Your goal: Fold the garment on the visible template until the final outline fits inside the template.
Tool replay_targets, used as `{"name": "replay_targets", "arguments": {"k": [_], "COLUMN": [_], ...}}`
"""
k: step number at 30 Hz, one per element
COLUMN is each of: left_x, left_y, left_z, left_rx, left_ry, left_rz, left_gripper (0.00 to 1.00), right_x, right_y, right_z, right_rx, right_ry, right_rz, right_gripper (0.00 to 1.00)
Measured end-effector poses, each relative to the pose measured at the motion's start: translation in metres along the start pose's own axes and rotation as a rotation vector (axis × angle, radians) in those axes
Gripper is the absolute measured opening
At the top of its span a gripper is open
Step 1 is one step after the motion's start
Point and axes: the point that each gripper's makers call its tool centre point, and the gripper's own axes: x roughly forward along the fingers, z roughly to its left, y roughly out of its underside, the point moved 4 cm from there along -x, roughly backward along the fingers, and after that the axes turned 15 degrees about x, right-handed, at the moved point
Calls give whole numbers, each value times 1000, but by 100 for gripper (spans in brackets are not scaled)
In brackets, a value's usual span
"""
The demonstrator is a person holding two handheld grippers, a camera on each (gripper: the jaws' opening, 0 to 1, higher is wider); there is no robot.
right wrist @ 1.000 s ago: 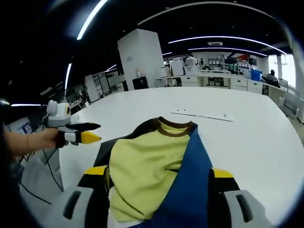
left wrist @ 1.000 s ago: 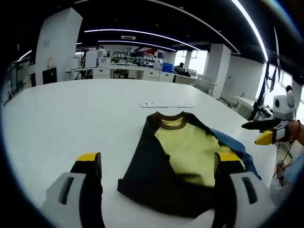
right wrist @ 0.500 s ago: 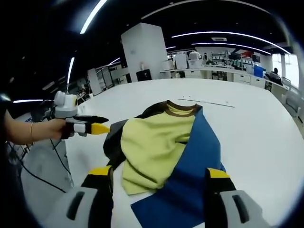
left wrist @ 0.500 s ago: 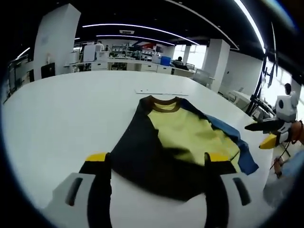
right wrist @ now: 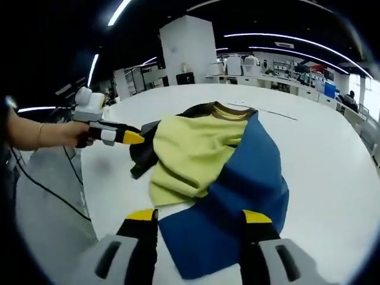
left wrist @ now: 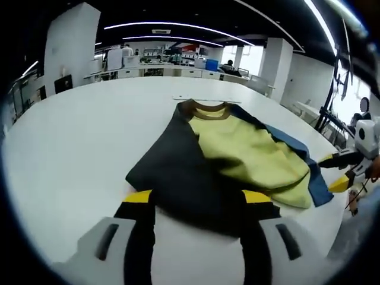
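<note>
The yellow, black and blue short-sleeved cloth garment (left wrist: 231,160) lies rumpled on the white table (left wrist: 71,136), collar at the far end. Your left gripper (left wrist: 198,205) is spread wide at its near black hem, grasping nothing. Your right gripper (right wrist: 199,222) gapes over the near blue edge, holding nothing either.

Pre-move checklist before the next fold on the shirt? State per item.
1. Left gripper open, jaws astride the dark hem: ok.
2. Right gripper open, jaws over the blue panel's lower edge: ok.
3. Shirt lying flat: not ok, the yellow front is rumpled and the blue panel is folded over.
4. Whole shirt on the white table: ok.
5. Template outline under the shirt: cannot tell.
6. Grippers apart from each other: ok, the left gripper hovers at the dark sleeve in the right gripper view.
</note>
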Motion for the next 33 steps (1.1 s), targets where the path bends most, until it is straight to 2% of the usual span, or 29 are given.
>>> {"name": "replay_targets", "arguments": {"k": [5,9,14,18,20,22,24,25,26,29,33], "left_x": [4,6,8,9,10,10,8,9,7,4,0], "left_y": [4,7,7,6,6,6,6,5,6,5,2], "left_z": [-4,-4,-1,1,2,2,1,3,2,1,4], "left_rx": [3,20,27,16,14,-4,-59,-88,-76,-73,-98], "left_ry": [0,-7,-23,-29,-29,-26,-18,-38,-21,-23,-16], "left_rz": [18,29,32,35,34,38,47,29,34,24,8], "left_gripper": [44,40,35,24,20,13,0,1,0,0,0], "right_x": [4,6,8,7,7,7,6,6,6,6,6], "right_y": [12,17,15,14,14,14,13,13,13,14,14], "right_z": [-1,-4,-4,-7,-7,-8,-11,-13,-13,-14,-14], "right_rx": [-103,-126,-127,-151,-160,-148,-166,-164,-160,-122,-107], "right_ry": [39,59,62,104,107,111,126,137,135,129,126], "right_rz": [51,64,40,40,36,28,22,20,17,7,5], "right_gripper": [45,39,34,16,12,10,5,0,0,0,0]}}
